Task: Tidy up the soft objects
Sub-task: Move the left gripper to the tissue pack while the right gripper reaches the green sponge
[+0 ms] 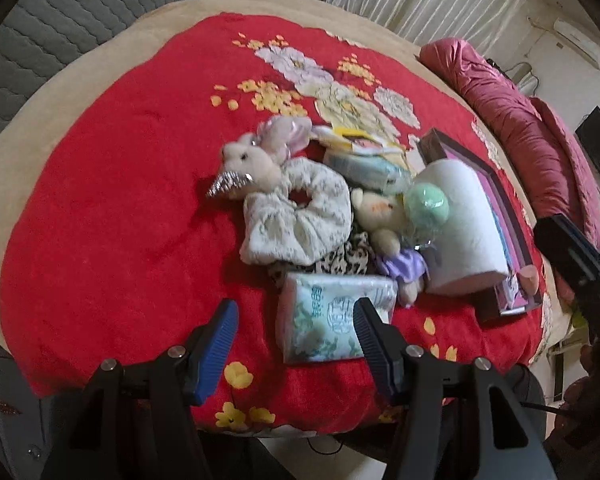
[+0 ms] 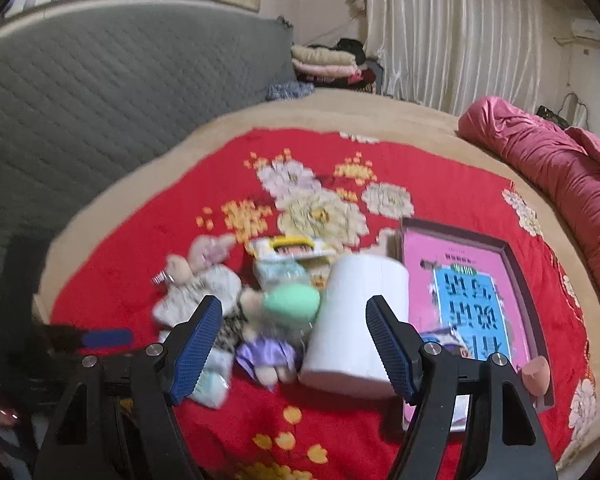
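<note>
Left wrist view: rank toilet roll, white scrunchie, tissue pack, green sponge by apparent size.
1. toilet roll
2. white scrunchie and tissue pack look alike; the pack is nearer, so unranked
3. green sponge

The leopard-print cloth (image 1: 340, 258) lies mostly buried under the white scrunchie (image 1: 300, 216). The right wrist view smears the plush pile; the tissue pack (image 2: 214, 380) hides behind a finger.

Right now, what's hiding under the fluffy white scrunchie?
A leopard-print cloth pokes out from under the white scrunchie. Through its hole you see the red blanket. How far the cloth goes underneath is covered.
</note>
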Demonstrator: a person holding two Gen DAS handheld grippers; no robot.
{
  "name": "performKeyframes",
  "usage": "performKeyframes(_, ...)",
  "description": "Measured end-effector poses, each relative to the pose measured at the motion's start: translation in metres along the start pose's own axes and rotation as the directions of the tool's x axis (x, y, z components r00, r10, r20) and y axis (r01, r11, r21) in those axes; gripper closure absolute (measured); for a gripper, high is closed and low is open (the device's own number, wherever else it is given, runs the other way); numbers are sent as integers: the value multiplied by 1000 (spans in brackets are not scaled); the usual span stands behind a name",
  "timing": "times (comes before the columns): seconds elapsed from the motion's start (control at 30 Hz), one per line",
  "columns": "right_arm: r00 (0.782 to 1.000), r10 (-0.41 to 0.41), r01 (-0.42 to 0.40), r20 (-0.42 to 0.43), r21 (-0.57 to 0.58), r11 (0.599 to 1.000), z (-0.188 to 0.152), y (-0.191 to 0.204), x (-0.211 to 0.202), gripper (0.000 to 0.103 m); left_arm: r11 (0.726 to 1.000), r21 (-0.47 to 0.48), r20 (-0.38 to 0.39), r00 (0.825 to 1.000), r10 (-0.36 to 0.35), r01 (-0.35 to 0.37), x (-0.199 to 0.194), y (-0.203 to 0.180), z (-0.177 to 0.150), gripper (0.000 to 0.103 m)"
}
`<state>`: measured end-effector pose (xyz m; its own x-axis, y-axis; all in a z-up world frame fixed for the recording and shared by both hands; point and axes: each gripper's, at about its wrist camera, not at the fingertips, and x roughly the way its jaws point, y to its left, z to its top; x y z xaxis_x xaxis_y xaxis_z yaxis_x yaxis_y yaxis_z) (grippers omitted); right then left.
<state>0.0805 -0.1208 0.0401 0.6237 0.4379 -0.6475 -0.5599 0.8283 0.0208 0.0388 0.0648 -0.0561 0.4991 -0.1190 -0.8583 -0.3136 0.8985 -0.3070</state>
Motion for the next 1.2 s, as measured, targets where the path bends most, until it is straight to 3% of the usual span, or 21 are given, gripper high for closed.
performKeyframes(0.2,999,-13,15,-51,23,1000,-11,-11,17,27,999,-9,-40,998,-39,39,16,1,-6,44)
performKeyframes(0.43,998,-24,25,-61,14,1000,-13,-12,22,27,989,-67,-86,987,-136,130,28,10,-7,44)
performKeyframes(0.9,993,-22,10,-114,-98,995,-8,9,61,27,980,-78,-94,977,-189,182,43,8,-8,44)
performKeyframes(1.2,984,-95,61,-152,-215,975,-9,19,92,27,967,-96,-75,967,-245,237,45,14,-5,62)
